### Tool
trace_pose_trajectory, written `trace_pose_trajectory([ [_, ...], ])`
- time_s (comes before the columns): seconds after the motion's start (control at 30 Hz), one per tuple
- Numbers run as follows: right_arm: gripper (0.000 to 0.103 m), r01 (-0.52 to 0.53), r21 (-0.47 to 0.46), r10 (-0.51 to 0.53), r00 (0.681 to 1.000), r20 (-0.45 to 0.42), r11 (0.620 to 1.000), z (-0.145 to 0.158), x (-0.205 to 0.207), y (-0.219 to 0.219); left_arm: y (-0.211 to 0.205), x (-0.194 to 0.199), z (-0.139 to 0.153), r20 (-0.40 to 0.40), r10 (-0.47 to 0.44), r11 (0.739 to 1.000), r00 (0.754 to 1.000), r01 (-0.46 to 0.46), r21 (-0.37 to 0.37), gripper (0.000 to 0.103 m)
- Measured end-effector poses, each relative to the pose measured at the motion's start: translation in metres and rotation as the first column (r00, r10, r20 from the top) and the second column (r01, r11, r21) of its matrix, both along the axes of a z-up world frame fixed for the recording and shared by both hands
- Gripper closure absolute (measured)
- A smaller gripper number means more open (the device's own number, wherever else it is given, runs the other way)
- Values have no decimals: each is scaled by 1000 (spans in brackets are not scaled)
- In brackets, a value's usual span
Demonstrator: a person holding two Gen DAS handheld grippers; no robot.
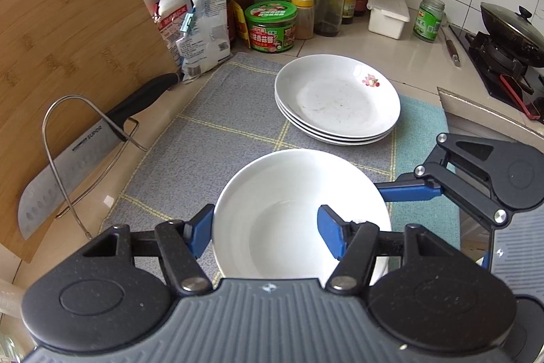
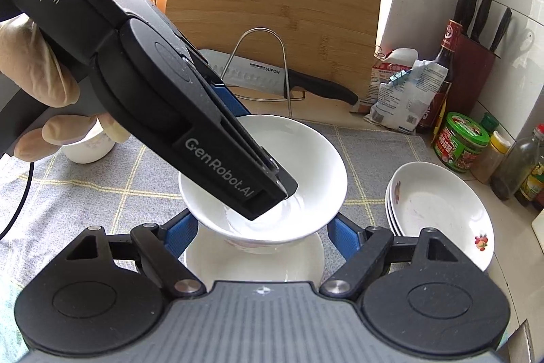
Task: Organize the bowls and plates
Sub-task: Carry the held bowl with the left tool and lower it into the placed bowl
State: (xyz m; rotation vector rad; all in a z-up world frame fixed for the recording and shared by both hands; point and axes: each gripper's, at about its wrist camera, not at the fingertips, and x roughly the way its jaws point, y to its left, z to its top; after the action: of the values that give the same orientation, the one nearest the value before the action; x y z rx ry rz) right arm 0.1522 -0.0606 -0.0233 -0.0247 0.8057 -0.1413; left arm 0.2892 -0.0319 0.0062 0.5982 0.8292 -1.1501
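A white bowl (image 1: 299,213) is pinched at its rim by the left gripper (image 1: 268,232). The right gripper (image 2: 261,235) is spread around a lower bowl (image 2: 255,261) without touching it. "GenRobot.AI" and "DAS" are printed on the left gripper. Nearby, plates (image 2: 442,213) are stacked on the worktop (image 1: 374,46). "SUPOR" is marked on the knife (image 2: 265,73).

white ceramic bowl (image 1: 289,220) hanging over the grey checked cloth mat (image 1: 210,138), stack of white shallow plates (image 1: 336,101) sitting further back on it, bamboo cutting board (image 1: 68,56) leaning at the left, steel cleaver (image 1: 68,165) resting in front of it
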Motion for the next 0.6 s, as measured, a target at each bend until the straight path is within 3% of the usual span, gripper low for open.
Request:
trace_pose_trajectory([
  [0.6, 17, 6, 38, -4, 998, -66, 999, -18, -13, 6, -2, -13, -28, -53, -23, 999, 998, 25, 45, 40],
])
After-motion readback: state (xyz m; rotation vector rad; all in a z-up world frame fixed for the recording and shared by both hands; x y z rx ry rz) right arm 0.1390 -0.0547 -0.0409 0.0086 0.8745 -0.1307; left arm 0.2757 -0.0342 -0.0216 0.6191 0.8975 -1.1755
